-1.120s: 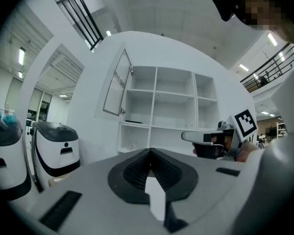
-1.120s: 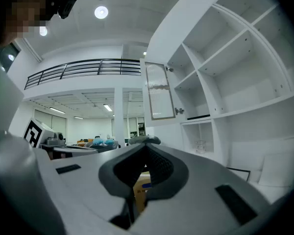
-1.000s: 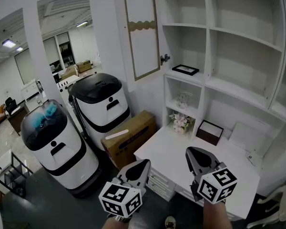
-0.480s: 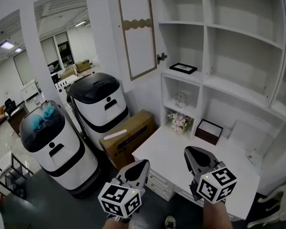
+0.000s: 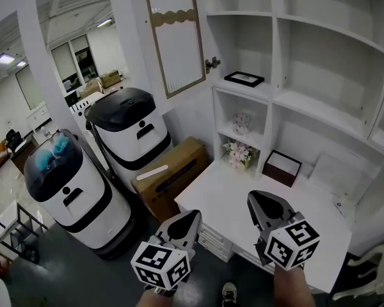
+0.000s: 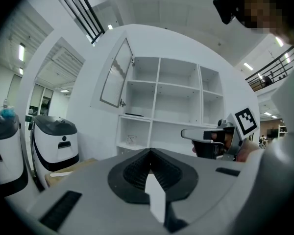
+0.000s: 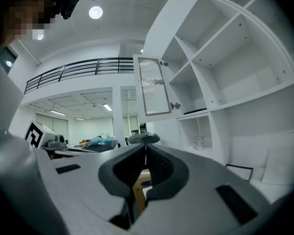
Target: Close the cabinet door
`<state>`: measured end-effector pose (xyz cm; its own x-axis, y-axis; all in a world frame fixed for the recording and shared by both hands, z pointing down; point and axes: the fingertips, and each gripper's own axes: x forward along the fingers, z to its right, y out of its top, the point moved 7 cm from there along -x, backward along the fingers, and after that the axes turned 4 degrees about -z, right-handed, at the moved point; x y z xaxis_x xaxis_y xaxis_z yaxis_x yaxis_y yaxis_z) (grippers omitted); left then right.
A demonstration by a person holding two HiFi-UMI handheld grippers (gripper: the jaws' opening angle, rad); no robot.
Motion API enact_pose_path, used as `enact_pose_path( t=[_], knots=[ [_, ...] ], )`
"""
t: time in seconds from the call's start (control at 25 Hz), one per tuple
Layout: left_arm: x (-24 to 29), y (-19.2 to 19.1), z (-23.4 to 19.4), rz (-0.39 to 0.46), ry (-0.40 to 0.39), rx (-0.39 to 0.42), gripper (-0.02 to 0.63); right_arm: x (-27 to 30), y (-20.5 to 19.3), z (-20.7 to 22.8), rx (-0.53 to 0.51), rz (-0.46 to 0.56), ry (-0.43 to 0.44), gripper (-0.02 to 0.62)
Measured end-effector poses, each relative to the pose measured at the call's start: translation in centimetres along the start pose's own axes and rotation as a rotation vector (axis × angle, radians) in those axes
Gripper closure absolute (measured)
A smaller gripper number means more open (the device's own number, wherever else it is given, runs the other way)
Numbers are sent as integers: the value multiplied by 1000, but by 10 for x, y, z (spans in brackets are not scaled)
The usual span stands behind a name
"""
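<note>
the cabinet door (image 5: 176, 40) stands open, swung out to the left of the white shelf unit (image 5: 320, 69), far and high above the desk (image 5: 224, 203). a black picture frame (image 5: 244, 78) lies on the shelf just right of the door's hinge, and flowers (image 5: 238, 152) sit in a cubby below it. the left tool (image 5: 192, 216) and right tool (image 5: 256, 198) hover near, well apart from the door, each with jaws closed together on nothing. a cardboard box (image 5: 169, 174) sits left of the desk.

White shelving (image 5: 320, 114) rises over a white bench (image 5: 243, 203), with a cardboard box (image 5: 173, 178) and two rounded white-and-black machines (image 5: 70, 190) on dark floor (image 5: 64, 274), under ceiling lights (image 5: 6, 58).
</note>
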<state>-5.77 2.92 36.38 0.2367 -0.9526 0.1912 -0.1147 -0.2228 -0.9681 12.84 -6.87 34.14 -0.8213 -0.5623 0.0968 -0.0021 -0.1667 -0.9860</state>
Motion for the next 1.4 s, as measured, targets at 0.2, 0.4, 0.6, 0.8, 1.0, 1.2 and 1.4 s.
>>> enact_pose_path(
  t=[0.2, 0.4, 0.6, 0.8, 1.0, 1.2, 1.4],
  knots=[
    [12, 4, 0, -2, 11, 6, 601, 8, 2, 12, 1, -3, 15, 591],
    [24, 12, -3, 16, 33, 1, 601, 21, 9, 24, -5, -1, 35, 591],
    [42, 15, -6, 21, 51, -6, 601, 34, 14, 39, -11, -3, 59, 591],
    [57, 21, -8, 28, 84, -2, 601, 50, 18, 54, -10, 2, 96, 591],
    [64, 24, -9, 36, 119, 5, 601, 60, 22, 64, -7, 16, 129, 591],
    [64, 31, -9, 46, 143, 9, 601, 67, 31, 66, -11, 36, 163, 591],
    [59, 39, -10, 60, 165, 20, 601, 74, 37, 60, -14, 47, 197, 591]
  ],
)
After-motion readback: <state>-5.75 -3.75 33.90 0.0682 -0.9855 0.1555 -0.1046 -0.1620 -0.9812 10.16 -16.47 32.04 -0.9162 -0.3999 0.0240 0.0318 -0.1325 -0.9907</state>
